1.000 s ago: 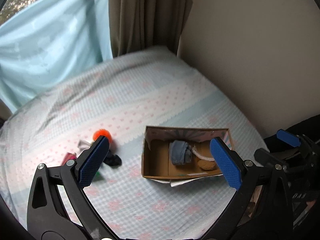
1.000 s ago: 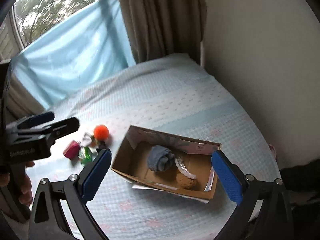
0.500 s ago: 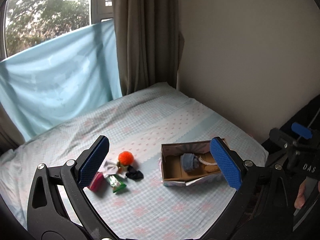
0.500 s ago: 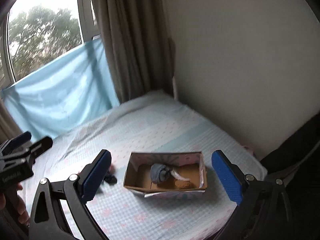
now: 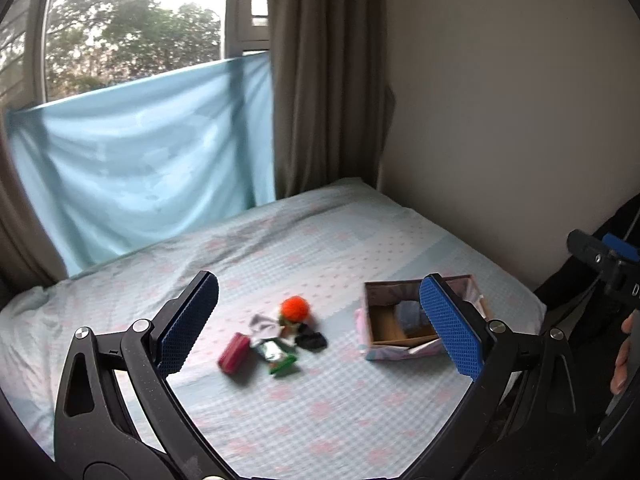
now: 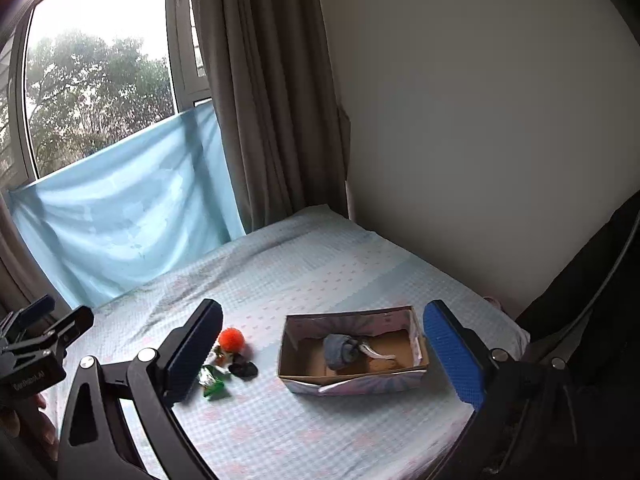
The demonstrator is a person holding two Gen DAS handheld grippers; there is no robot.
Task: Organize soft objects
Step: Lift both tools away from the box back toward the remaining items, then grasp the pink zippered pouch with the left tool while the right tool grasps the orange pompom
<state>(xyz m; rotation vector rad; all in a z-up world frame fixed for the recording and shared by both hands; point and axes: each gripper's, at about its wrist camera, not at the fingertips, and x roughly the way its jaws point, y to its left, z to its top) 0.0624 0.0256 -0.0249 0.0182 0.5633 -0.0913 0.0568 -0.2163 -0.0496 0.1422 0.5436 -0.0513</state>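
Observation:
A cardboard box point(image 6: 352, 382) point(image 5: 374, 346) sits on the bed and holds a rolled blue sock point(image 6: 340, 350) and a tan soft item point(image 6: 380, 364). Left of it lies a small pile: an orange pom-pom ball point(image 5: 295, 308) point(image 6: 231, 339), a black soft item point(image 5: 311, 340) point(image 6: 243, 369), a green packet point(image 5: 278, 354) point(image 6: 214, 380), a maroon pouch point(image 5: 234, 352) and a white cloth point(image 5: 262, 325). My left gripper point(image 5: 320, 328) is open and empty, held high and back from the bed. My right gripper point(image 6: 320, 356) is open and empty, also raised.
The bed point(image 5: 320, 408) has a light blue patterned sheet and meets a beige wall point(image 6: 480, 140) on the right. A blue cloth point(image 5: 140, 160) hangs below the window with a brown curtain point(image 5: 324, 80) beside it. A dark mass point(image 6: 580, 320) borders the bed's right edge.
Both grippers have pulled up and back from the bed, so the box and pile look smaller and farther. Both stayed open and empty.

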